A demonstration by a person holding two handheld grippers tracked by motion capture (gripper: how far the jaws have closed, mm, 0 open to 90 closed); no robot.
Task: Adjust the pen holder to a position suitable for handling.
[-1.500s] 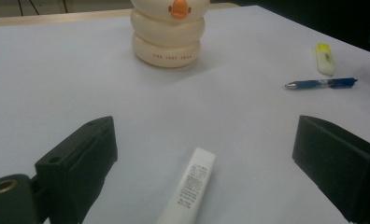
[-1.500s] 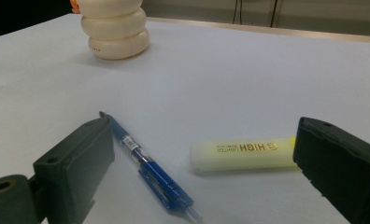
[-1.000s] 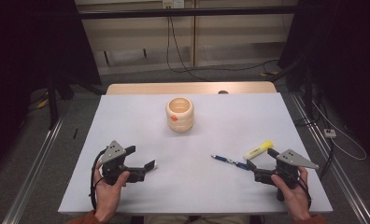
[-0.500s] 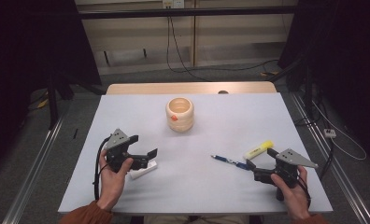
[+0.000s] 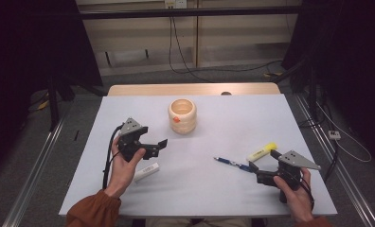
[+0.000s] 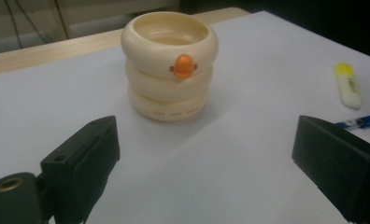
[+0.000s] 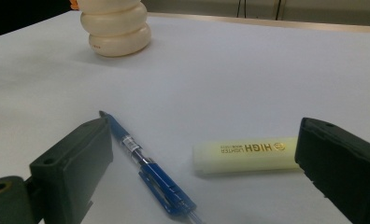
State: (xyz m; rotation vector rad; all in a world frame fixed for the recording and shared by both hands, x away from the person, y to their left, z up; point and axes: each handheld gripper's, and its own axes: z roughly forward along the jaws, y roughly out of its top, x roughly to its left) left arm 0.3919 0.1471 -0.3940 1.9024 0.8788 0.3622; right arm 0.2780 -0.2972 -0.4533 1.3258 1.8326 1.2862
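A cream ringed cup (image 5: 182, 116) with an orange knob stands upright at the table's far middle. My left gripper (image 5: 158, 145) hovers to its near left, open and empty, pointing at the cup (image 6: 170, 65). A white stick-shaped marker (image 5: 146, 172) lies flat beside the left wrist. My right gripper (image 5: 255, 171) rests at the near right, open, with nothing held. Just ahead of its jaws lie a blue pen (image 5: 233, 163) and a yellow highlighter (image 5: 262, 152). In the right gripper view the pen (image 7: 145, 168) and highlighter (image 7: 246, 155) lie between the spread jaws, untouched.
The white table (image 5: 223, 198) has a wooden strip along its far edge. Cables and dark stands surround it on the floor. The highlighter (image 6: 347, 85) and pen (image 6: 363, 121) show far right in the left gripper view.
My left gripper has moved forward and slightly right toward the cup, leaving the white marker lying on the table behind it. The right gripper has stayed put.
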